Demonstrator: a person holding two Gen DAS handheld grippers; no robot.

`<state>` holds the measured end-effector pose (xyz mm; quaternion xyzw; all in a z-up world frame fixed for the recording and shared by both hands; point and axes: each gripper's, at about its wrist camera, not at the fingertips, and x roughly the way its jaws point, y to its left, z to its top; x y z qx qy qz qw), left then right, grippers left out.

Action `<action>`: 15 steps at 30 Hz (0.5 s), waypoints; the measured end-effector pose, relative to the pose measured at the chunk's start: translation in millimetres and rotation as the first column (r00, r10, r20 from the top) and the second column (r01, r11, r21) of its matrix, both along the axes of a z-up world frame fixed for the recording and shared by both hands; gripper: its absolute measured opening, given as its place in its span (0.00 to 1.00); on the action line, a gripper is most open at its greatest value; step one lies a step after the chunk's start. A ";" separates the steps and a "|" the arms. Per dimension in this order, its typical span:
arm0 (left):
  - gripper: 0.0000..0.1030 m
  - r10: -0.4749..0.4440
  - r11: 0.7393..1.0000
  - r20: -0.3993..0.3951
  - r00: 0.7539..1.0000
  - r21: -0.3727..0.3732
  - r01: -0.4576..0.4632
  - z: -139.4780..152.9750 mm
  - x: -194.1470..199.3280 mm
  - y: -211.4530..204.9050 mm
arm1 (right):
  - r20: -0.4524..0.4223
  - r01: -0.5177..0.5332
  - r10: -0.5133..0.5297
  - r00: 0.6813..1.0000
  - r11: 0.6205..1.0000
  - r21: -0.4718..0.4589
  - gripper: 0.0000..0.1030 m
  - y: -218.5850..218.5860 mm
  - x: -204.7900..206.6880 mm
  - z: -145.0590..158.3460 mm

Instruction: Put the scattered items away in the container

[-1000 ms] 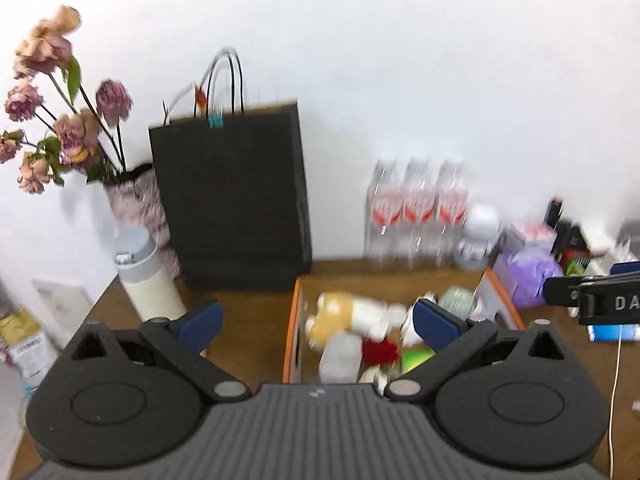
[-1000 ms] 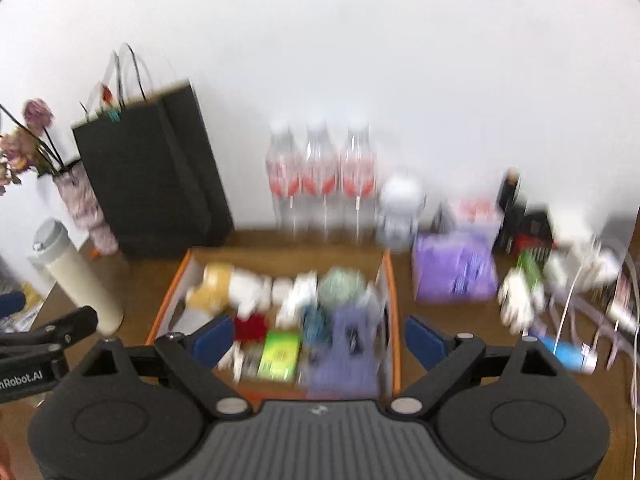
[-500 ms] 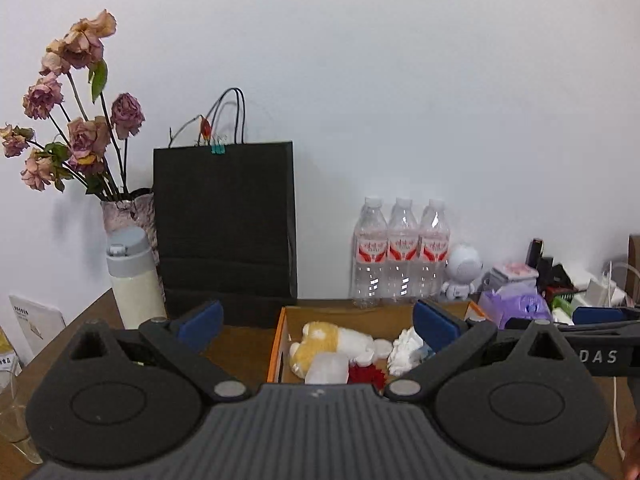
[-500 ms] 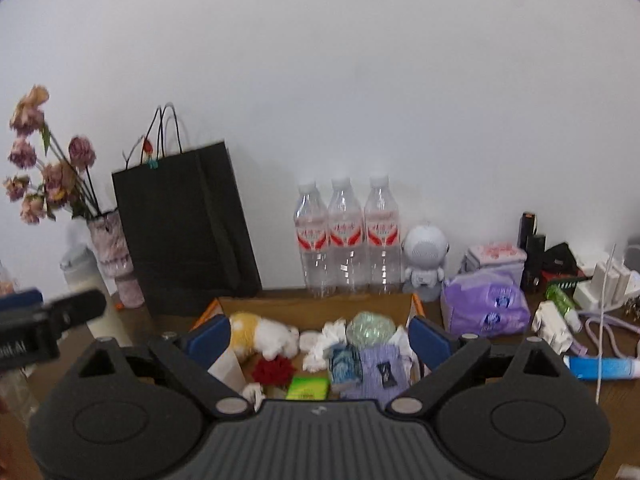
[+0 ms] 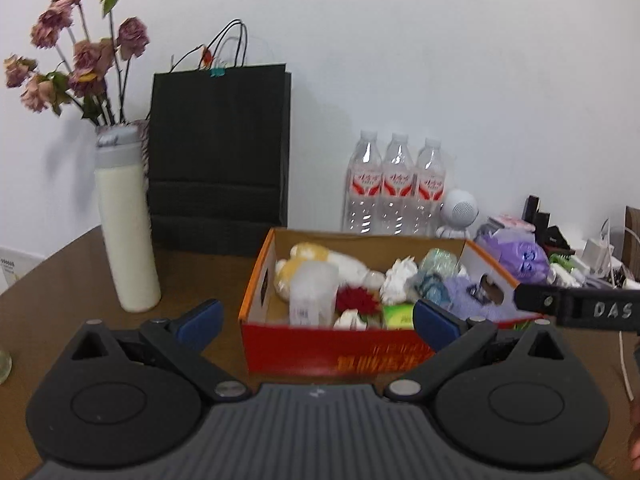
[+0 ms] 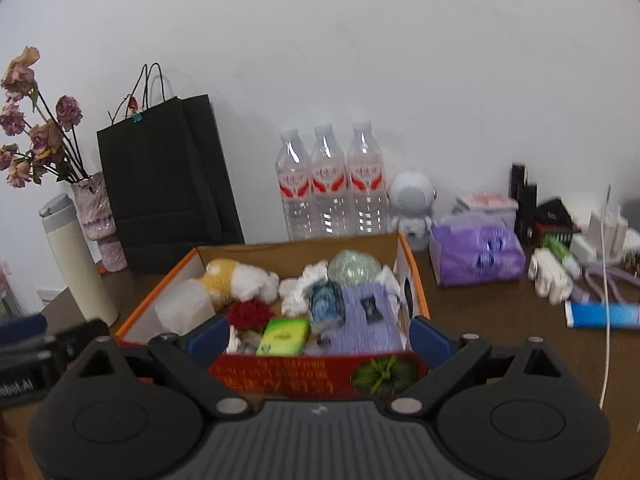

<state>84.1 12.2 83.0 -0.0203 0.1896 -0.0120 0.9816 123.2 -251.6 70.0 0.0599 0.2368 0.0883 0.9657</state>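
Both jaws spread, empty; small green spiky plant (image 6: 383,374) low between right gripper (image 6: 318,340) fingers, outside orange cardboard box (image 6: 416,280): likely light, soft; pinch across body; left gripper (image 5: 316,326) idle.

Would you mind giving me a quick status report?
Both grippers, left and right, open, empty. Box packed. Green item outside its front wall.

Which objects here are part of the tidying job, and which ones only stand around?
Job:
cardboard box
plush toy
green packet
purple cloth
green plant piece

Standing around:
black paper bag
water bottles
cream flask
flower vase
purple tissue pack
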 end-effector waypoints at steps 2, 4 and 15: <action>1.00 -0.006 1.000 0.011 1.000 -0.001 0.006 -10.9 -10.4 0.0 | 0.005 0.002 -0.002 1.000 1.000 0.008 0.94 -2.6 -8.4 -10.3; 1.00 -0.015 1.000 0.014 1.000 -0.006 0.015 -22.3 -21.1 0.0 | 0.001 0.000 -0.001 1.000 1.000 0.029 0.94 -6.7 -18.2 -22.2; 1.00 -0.037 0.997 -0.019 0.999 0.062 0.038 -56.1 -57.6 -2.5 | -0.058 -0.012 0.013 0.998 1.000 0.006 0.95 -5.8 -55.3 -67.0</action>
